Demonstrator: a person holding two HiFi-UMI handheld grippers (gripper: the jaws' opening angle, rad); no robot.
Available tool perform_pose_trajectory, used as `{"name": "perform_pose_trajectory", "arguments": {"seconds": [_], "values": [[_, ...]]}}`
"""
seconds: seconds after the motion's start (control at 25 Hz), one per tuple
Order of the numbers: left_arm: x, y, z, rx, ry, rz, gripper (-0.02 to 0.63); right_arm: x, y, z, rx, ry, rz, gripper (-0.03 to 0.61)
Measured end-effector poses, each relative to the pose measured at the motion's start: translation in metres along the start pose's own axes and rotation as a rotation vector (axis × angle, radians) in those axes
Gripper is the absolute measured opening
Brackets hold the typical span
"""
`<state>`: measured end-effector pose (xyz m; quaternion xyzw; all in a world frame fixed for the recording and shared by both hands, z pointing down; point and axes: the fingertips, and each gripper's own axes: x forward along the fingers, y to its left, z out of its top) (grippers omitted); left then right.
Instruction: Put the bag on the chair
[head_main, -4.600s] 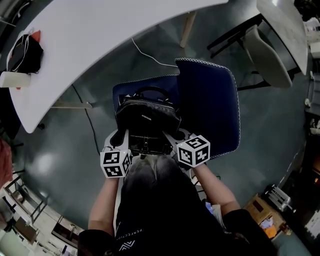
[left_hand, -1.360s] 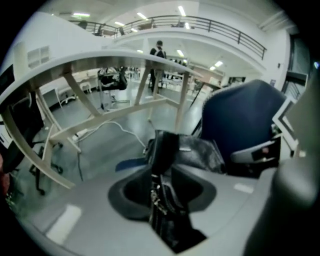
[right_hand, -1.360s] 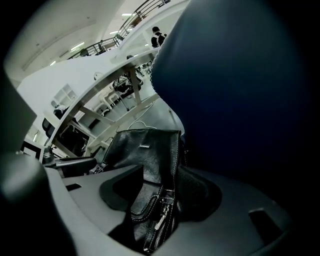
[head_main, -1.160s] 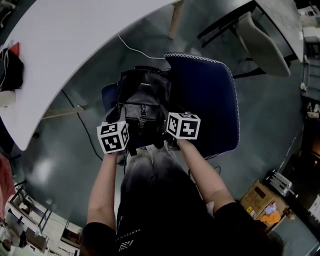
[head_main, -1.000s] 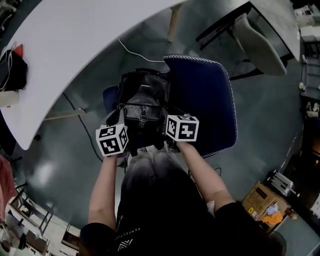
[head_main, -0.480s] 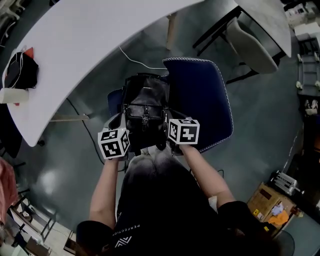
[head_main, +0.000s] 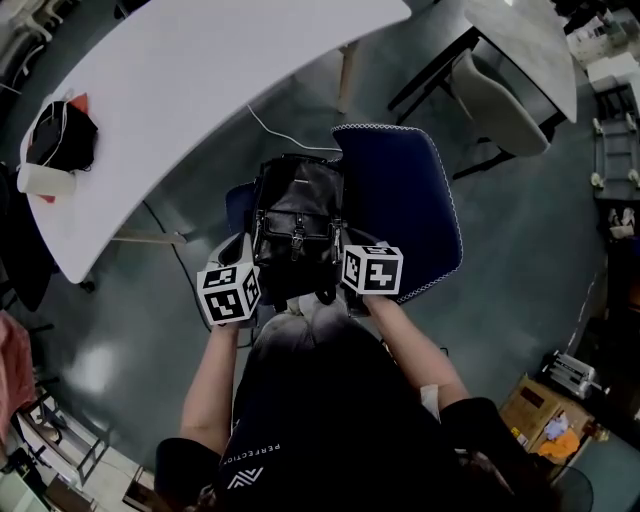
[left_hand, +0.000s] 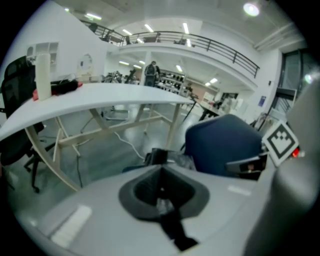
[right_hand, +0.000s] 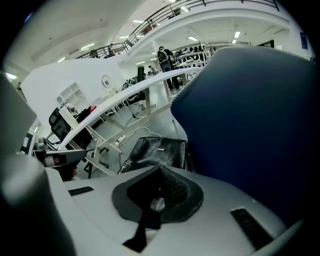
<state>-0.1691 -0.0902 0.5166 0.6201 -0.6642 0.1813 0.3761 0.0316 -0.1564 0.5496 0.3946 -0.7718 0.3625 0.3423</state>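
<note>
A black leather bag (head_main: 298, 232) stands on the seat of the blue chair (head_main: 400, 205), leaning against the chair's backrest. My left gripper (head_main: 238, 258) sits at the bag's near left corner and my right gripper (head_main: 348, 258) at its near right corner. Both are shut with nothing between the jaws. In the left gripper view the shut left gripper (left_hand: 161, 169) points at a sliver of the bag (left_hand: 159, 156) and the blue chair (left_hand: 222, 145). The right gripper view shows the shut right gripper (right_hand: 161, 171) just short of the bag (right_hand: 156, 150), with the blue chair (right_hand: 250, 110) filling the right side.
A long curved white table (head_main: 200, 90) runs behind the chair, with a dark pouch (head_main: 62, 135) at its left end. A white cable (head_main: 285, 135) lies on the floor beneath it. A grey chair (head_main: 495, 105) stands at the top right and a cardboard box (head_main: 540, 410) at the lower right.
The bag has been set from the seat's front edge up against the backrest. Over the last second both grippers drew slightly back from its near corners, and the bag stays put.
</note>
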Motion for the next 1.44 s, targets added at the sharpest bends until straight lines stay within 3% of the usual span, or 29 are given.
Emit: {"name": "perform_pose_trajectory", "arguments": {"seconds": [1.44], "values": [[-0.013,-0.012,-0.023,-0.067,0.030,-0.027,0.008,-0.019,0.009,-0.008,-0.018,0.011,0.047,-0.002]]}}
